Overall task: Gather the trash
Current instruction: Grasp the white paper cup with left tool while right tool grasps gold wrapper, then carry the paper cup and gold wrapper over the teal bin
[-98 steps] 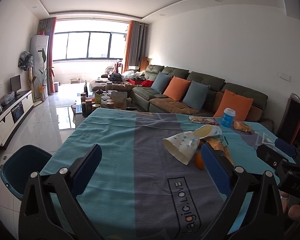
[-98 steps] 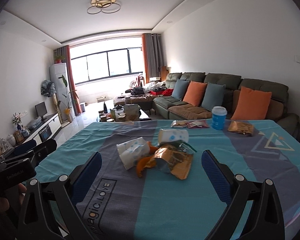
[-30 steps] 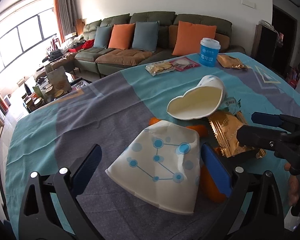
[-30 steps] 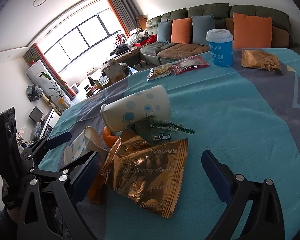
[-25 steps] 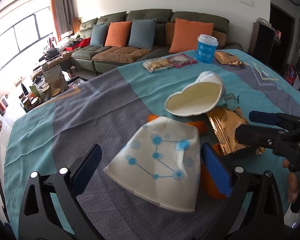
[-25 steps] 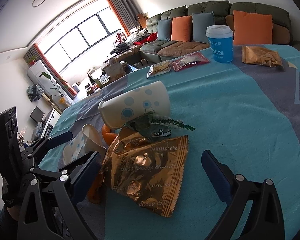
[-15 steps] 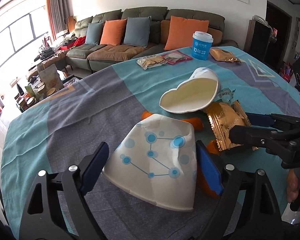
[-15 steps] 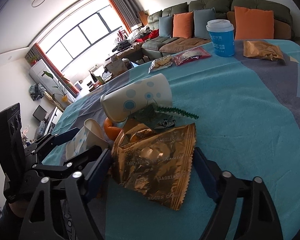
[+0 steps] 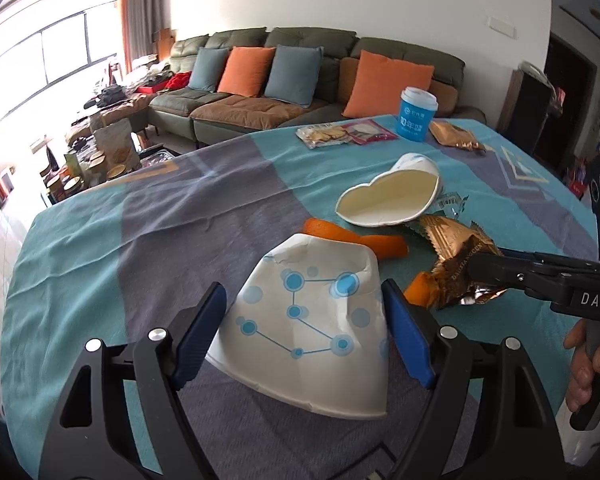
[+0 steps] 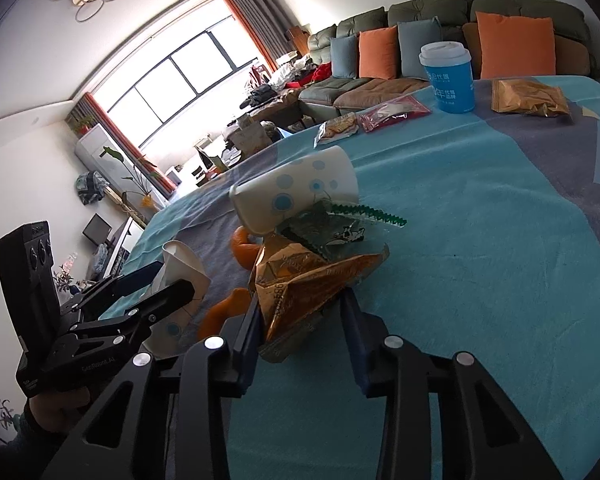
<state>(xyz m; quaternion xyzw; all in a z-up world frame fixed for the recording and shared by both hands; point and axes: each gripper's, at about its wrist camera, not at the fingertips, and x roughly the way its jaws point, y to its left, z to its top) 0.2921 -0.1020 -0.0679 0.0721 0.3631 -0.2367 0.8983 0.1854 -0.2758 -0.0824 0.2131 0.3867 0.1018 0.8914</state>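
Note:
A crushed white paper cup with blue dots [image 9: 312, 320] lies on the tablecloth between the pads of my left gripper [image 9: 303, 290]. Its jaws are closing and both pads touch the cup's sides. The same left gripper [image 10: 168, 280] shows at the left of the right wrist view. My right gripper [image 10: 300, 300] is closing on a gold snack wrapper [image 10: 308, 276], which is bunched up between its pads. From the left wrist view, the right gripper [image 9: 484, 266] pinches that gold wrapper [image 9: 456, 248]. A second paper cup [image 9: 384, 200], orange peel [image 9: 364, 240] and a green wrapper [image 10: 332, 232] lie just behind.
A teal and grey tablecloth [image 9: 140, 240] covers the table. At its far side stand a blue lidded cup [image 9: 416, 116], two sealed snack packets [image 9: 324, 136] and a gold packet [image 9: 454, 142]. A green sofa [image 9: 300, 60] with cushions lies beyond.
Both grippers' jaws have narrowed. The right pads have squeezed the flat gold wrapper into a crumpled bunch. The left pads have come in against the dotted cup's sides.

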